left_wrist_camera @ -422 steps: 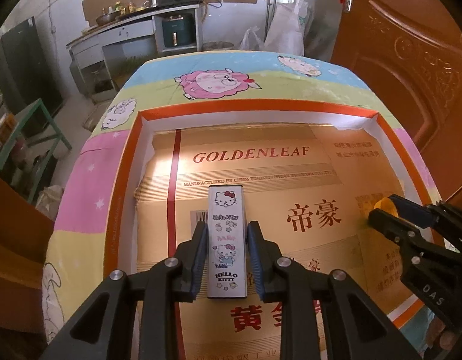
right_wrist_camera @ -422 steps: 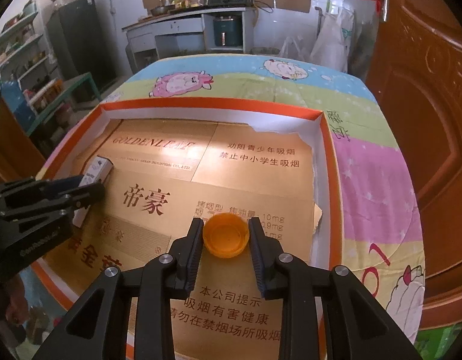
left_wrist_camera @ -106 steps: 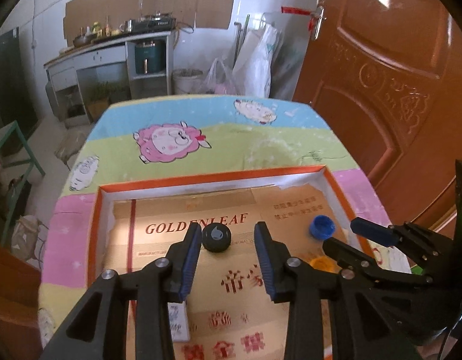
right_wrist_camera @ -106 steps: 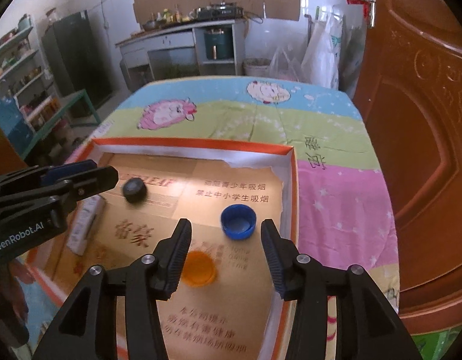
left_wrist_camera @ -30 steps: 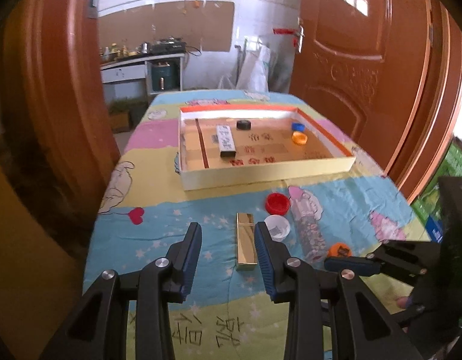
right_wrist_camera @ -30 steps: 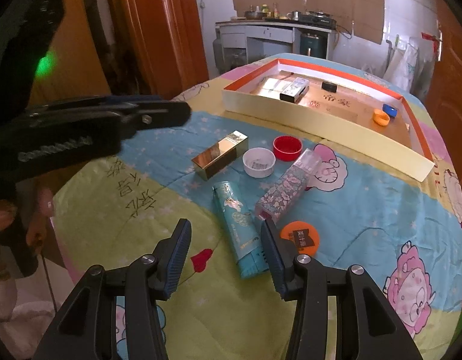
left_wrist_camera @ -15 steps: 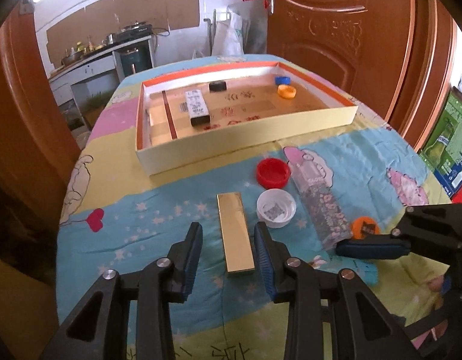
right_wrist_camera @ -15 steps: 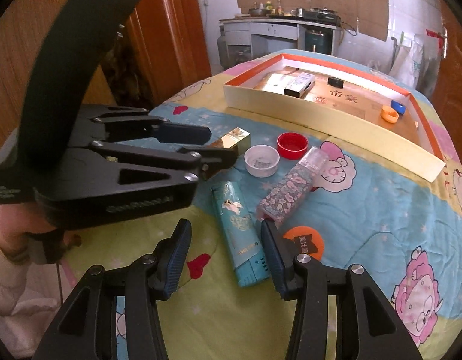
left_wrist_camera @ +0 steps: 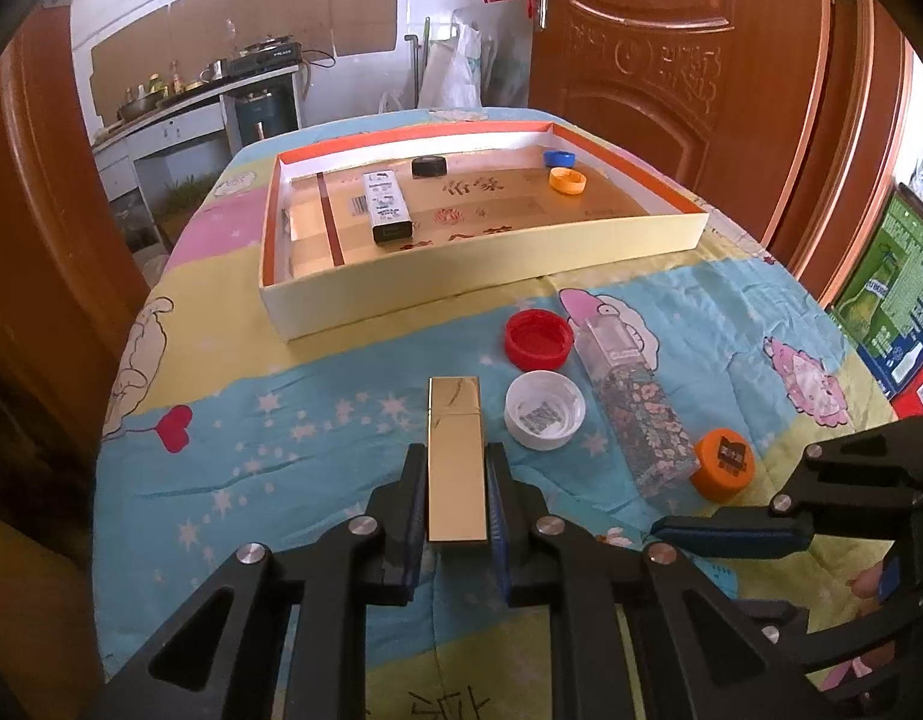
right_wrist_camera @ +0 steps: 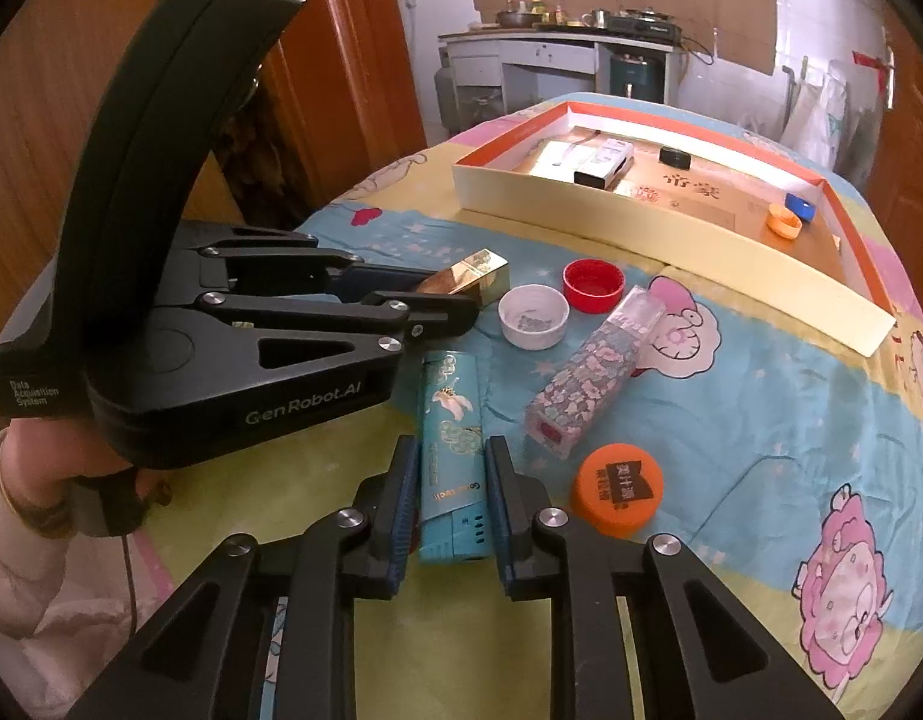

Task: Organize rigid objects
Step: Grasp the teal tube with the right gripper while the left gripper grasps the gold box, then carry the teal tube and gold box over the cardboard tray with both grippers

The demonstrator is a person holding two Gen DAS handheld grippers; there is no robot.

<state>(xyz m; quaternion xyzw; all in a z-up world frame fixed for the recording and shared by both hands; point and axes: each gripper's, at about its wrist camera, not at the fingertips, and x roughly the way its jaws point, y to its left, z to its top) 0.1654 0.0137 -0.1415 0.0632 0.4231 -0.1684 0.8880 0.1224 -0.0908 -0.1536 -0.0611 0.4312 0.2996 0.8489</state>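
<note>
The left gripper (left_wrist_camera: 455, 510) has just closed its jaws on the gold box (left_wrist_camera: 455, 456), pads pressed flat to its two long sides. The box lies on the table (left_wrist_camera: 281, 420) with its long axis running straight away from the gripper toward the tray (left_wrist_camera: 461, 276); its near end sits between the pads and its far half sticks out ahead.

The right gripper (right_wrist_camera: 446, 504) has likewise just closed on the teal box (right_wrist_camera: 452, 450), gripping the long sides near the dark end closest to the camera. This box also lies flat, its long axis pointing away and slightly left, toward the white cap (right_wrist_camera: 533, 317).

Right of the gold box lie the white cap and the red cap (left_wrist_camera: 538, 339), close together, then the floral box (left_wrist_camera: 632, 414), which points diagonally, with the orange cap (left_wrist_camera: 722, 463) at its near end. The left gripper's fingers lie just beside the teal box's far end in the right wrist view.

The tray stands farther back on the table, its near wall facing the grippers, and holds a white box (left_wrist_camera: 386, 207), a black cap (left_wrist_camera: 430, 166), a blue cap (left_wrist_camera: 559, 157) and a second orange cap (left_wrist_camera: 568, 181). Bare cloth lies left of the gold box and between the caps and the tray.
</note>
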